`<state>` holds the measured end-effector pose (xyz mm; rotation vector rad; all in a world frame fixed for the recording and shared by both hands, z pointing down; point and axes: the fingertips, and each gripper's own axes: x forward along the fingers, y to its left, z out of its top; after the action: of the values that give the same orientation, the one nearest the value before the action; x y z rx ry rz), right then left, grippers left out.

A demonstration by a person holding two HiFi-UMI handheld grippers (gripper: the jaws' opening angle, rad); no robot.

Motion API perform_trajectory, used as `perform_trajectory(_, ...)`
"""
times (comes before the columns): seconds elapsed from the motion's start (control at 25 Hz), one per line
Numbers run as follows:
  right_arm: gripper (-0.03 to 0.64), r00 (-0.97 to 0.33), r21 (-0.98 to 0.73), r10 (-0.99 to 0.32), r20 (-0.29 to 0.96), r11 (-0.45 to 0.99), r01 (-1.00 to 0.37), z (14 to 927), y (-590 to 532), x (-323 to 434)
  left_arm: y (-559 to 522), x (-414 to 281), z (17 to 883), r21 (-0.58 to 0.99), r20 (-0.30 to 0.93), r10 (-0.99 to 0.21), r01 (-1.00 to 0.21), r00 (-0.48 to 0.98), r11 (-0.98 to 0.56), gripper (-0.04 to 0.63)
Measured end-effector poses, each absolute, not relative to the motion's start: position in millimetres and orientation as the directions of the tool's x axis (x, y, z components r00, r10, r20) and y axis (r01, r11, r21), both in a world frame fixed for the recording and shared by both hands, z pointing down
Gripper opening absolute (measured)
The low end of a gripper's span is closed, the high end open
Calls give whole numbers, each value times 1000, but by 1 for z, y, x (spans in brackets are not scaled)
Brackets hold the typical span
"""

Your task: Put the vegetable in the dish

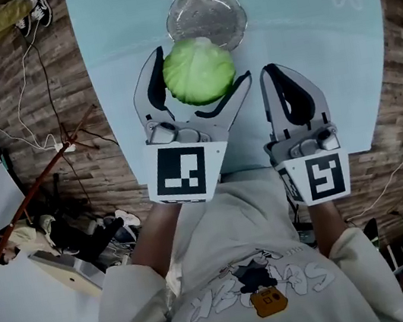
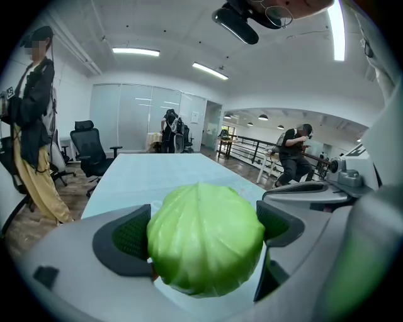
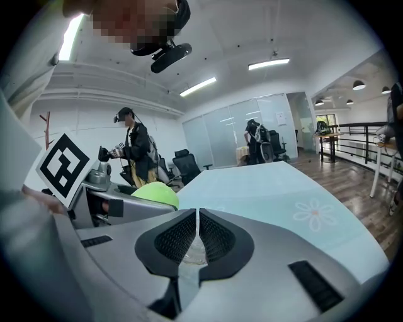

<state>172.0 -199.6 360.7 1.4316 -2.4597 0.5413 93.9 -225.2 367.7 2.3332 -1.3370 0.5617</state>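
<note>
Above the pale blue table (image 1: 297, 47), our left gripper (image 1: 201, 79) grasps the cabbage (image 1: 198, 70) beside the glass dish (image 1: 205, 14); our right gripper (image 1: 288, 95) is clenched, empty.

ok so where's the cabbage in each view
Head view: upper centre, the cabbage sits between the left gripper's jaws, just short of the glass dish.
Left gripper view: lower centre, filling the gap between the jaws.
Right gripper view: left of centre, a green dome behind the left gripper's body.
Shared landmark: the pale blue table.
</note>
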Motion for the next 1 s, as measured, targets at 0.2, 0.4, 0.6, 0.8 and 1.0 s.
perform_trajectory(0.2, 34, -493, -191, -772, 401, 456, -869, 374, -219, 175, -247, 98, 384, 131, 528, -712, -873, 463, -471, 532)
perform_trajectory(0.4, 34, -494, -200, -767, 410, 452, -869, 388, -236, 174, -259, 100, 400, 134, 533, -708, -872, 464, -470, 532)
perform_trajectory(0.6, 34, -493, -205, -762, 420, 450, -869, 405, -242, 175, -266, 101, 418, 143, 541, -703, -874, 461, -464, 532)
perform_trajectory(0.8, 34, -496, -206, -756, 427, 453, -868, 412, -244, 176, -271, 103, 430, 136, 550, -699, -875, 456, -464, 532)
perform_trajectory(1.0, 34, -501, -221, -747, 438, 450, -865, 428, -248, 178, -279, 105, 448, 133, 561, -697, -879, 447, -457, 532)
